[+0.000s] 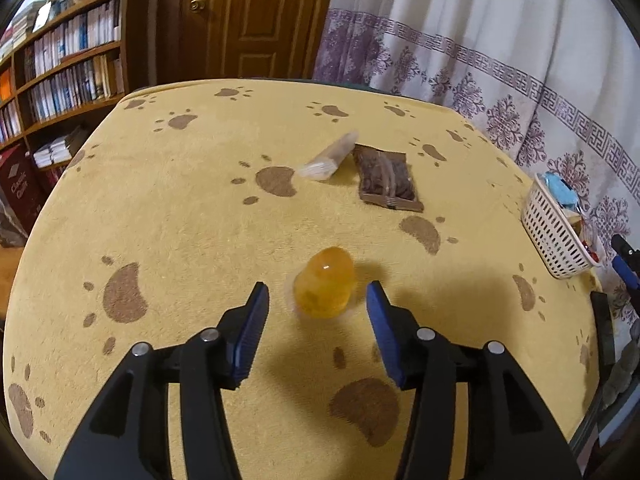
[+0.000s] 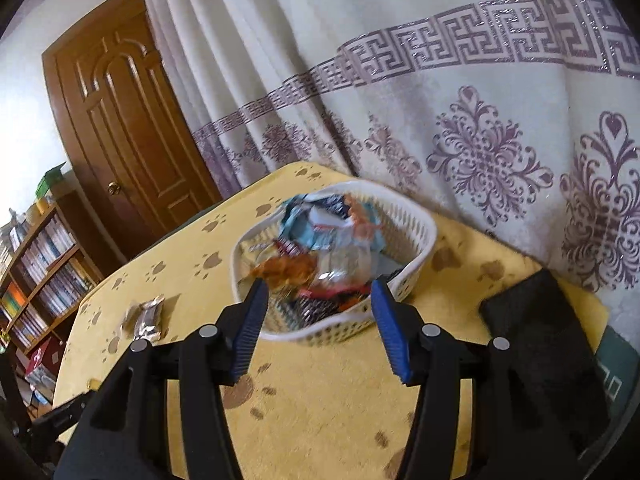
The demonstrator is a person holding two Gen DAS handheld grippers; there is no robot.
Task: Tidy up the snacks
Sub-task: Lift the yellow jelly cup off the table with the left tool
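Note:
An orange, translucent jelly cup (image 1: 324,288) lies on the yellow paw-print cloth (image 1: 180,220). My left gripper (image 1: 317,293) is open around it, with a gap on each side between the blue pads and the cup. Farther back lie a brown snack packet (image 1: 386,178) and a clear wrapped packet (image 1: 328,158). My right gripper (image 2: 320,283) is open and empty, and hovers over the near edge of a white lattice basket (image 2: 424,232) that holds several wrapped snacks (image 2: 320,236). A silvery packet (image 2: 146,318) lies on the cloth to the left of the basket.
The white basket (image 1: 548,236) stands at the table's right edge, by a patterned curtain (image 2: 460,100). A flat black object (image 2: 540,344) lies to the right of the basket. A bookshelf (image 1: 68,60) and a wooden door (image 1: 248,16) stand beyond the table.

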